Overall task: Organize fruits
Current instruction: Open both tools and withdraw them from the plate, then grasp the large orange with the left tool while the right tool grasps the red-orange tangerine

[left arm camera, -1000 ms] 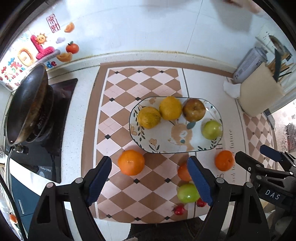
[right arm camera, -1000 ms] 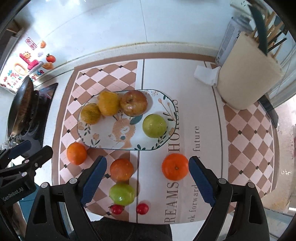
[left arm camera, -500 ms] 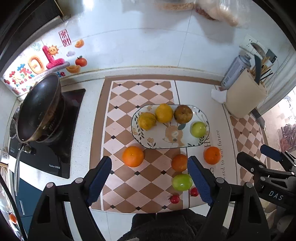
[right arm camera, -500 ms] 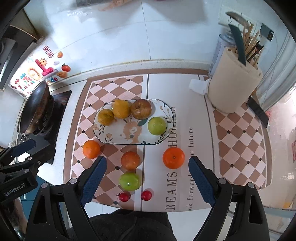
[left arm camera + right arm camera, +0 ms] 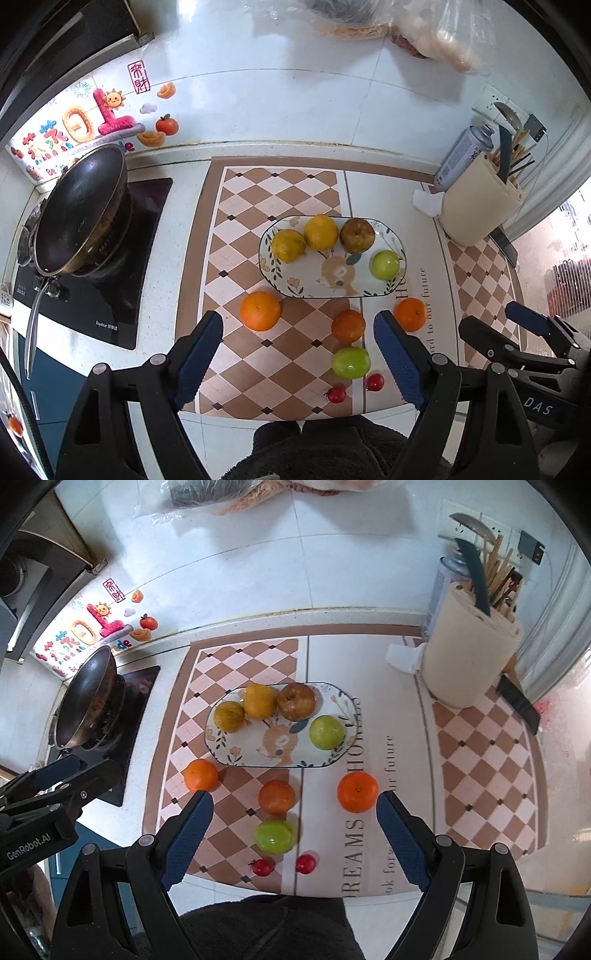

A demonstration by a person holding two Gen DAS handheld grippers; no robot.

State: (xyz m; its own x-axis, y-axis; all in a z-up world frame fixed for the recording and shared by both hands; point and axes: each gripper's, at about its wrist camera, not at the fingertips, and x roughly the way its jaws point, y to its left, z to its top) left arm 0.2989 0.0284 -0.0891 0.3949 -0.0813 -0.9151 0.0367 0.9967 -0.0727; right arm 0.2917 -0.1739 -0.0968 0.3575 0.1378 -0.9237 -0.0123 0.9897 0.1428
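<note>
An oval patterned plate (image 5: 317, 290) (image 5: 236, 755) on the checkered mat holds two yellow citrus fruits (image 5: 320, 232), a brown apple (image 5: 357, 235) and a green apple (image 5: 385, 264). In front of it lie three oranges (image 5: 259, 310) (image 5: 348, 325) (image 5: 410, 314), a green apple (image 5: 350, 362) (image 5: 274, 836) and two small red fruits (image 5: 337, 394) (image 5: 374, 381). My left gripper (image 5: 298, 360) and right gripper (image 5: 293, 840) are both open and empty, held high above the counter's front edge.
A black wok (image 5: 79, 210) sits on a cooktop at the left. A cream knife block (image 5: 480, 210) (image 5: 469, 664), a spray can (image 5: 463, 155) and a crumpled tissue (image 5: 426, 201) stand at the back right. Plastic bags (image 5: 369, 22) hang on the wall.
Both grippers have risen and pulled back from the counter, so the fruits and plate look smaller and more of the wall shows. No fruit has moved.
</note>
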